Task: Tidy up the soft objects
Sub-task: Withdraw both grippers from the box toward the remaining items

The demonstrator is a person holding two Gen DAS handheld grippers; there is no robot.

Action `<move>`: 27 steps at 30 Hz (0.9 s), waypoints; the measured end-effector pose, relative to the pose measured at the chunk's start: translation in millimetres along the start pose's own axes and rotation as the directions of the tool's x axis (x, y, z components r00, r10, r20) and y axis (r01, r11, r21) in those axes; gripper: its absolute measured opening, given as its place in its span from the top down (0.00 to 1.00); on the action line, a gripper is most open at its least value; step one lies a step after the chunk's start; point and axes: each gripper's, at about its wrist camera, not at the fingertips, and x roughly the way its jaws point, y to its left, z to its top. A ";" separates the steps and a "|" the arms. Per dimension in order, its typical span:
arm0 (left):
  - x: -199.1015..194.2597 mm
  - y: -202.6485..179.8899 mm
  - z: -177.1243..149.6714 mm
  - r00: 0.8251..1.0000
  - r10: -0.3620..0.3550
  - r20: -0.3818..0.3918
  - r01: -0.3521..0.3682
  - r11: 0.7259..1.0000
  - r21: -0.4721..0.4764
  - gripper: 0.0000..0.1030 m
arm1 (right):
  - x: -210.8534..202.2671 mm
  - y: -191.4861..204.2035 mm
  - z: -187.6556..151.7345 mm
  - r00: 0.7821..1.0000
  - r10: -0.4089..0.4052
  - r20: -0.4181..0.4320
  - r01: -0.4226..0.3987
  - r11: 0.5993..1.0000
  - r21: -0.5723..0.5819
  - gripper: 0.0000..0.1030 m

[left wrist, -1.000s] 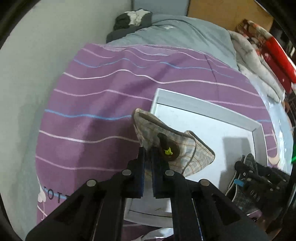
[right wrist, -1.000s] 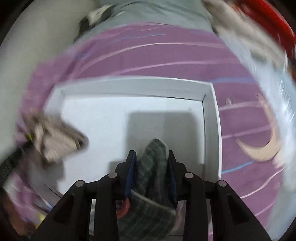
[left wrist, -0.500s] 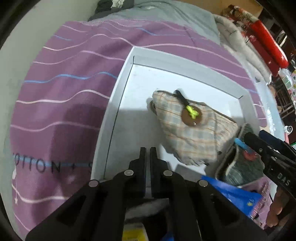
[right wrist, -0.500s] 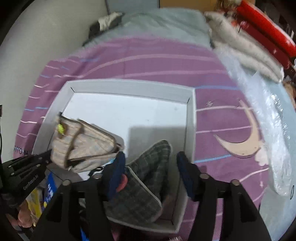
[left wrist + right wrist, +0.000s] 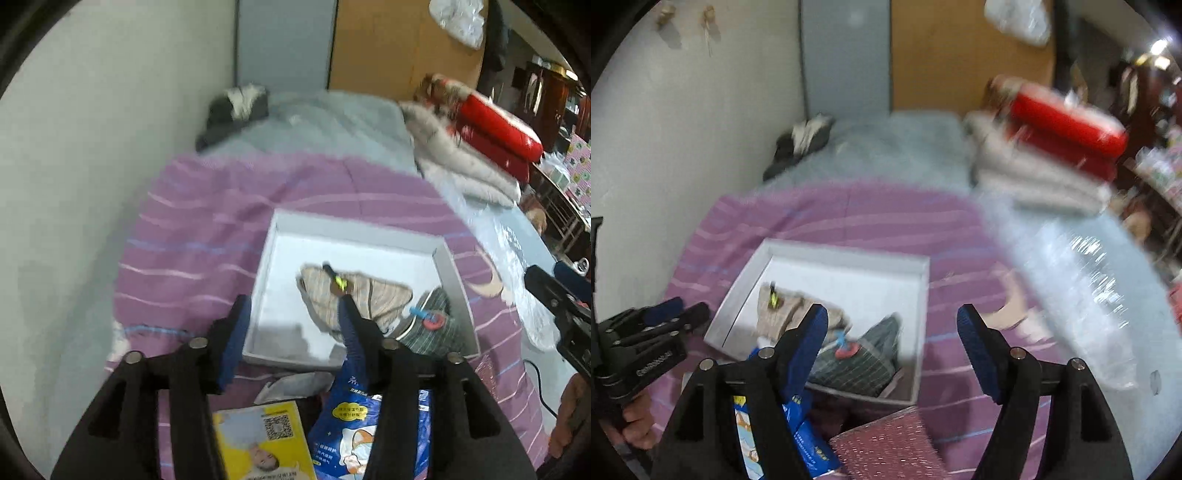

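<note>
A white shallow box (image 5: 266, 254) (image 5: 849, 254) lies on a purple striped bedspread. In it lie a beige plaid slipper (image 5: 373, 299) (image 5: 768, 314) and a dark green plaid slipper (image 5: 436, 332) (image 5: 871, 362). My left gripper (image 5: 291, 306) is open and empty, raised above the box's near left corner. My right gripper (image 5: 892, 314) is open and empty, raised above the box's near right part. Each gripper shows in the other's view, the right one (image 5: 554, 295) and the left one (image 5: 676, 314).
Near the box's front edge lie a blue packet (image 5: 369, 424) (image 5: 805, 435), a yellow packet (image 5: 262, 439) and a pink glittery item (image 5: 890, 446). A wall runs along the left. Folded blankets and red rolls (image 5: 498, 133) are stacked at the far right. Clear plastic (image 5: 1082, 277) covers the right side.
Both grippers have pulled back and up from the box. The left jaws opened; the right jaws opened wider. Both slippers stay in the box.
</note>
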 end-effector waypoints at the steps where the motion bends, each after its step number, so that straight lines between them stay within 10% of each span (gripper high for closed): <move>1: -5.2 0.8 1.7 1.000 0.003 0.021 -0.003 1.000 0.002 0.39 | -10.1 2.5 0.4 0.999 0.006 0.034 -0.005 1.000 -0.013 0.29; 11: -52.8 4.1 -21.7 0.997 -0.067 0.047 0.068 0.998 -0.004 0.38 | -76.4 -9.3 -41.2 0.992 0.063 0.110 -0.083 0.979 0.185 0.28; 27: -79.5 32.4 -63.2 0.977 -0.074 -0.198 0.041 0.985 -0.169 0.29 | -54.0 -16.0 -82.3 0.935 0.246 -0.256 -0.149 0.927 0.344 0.28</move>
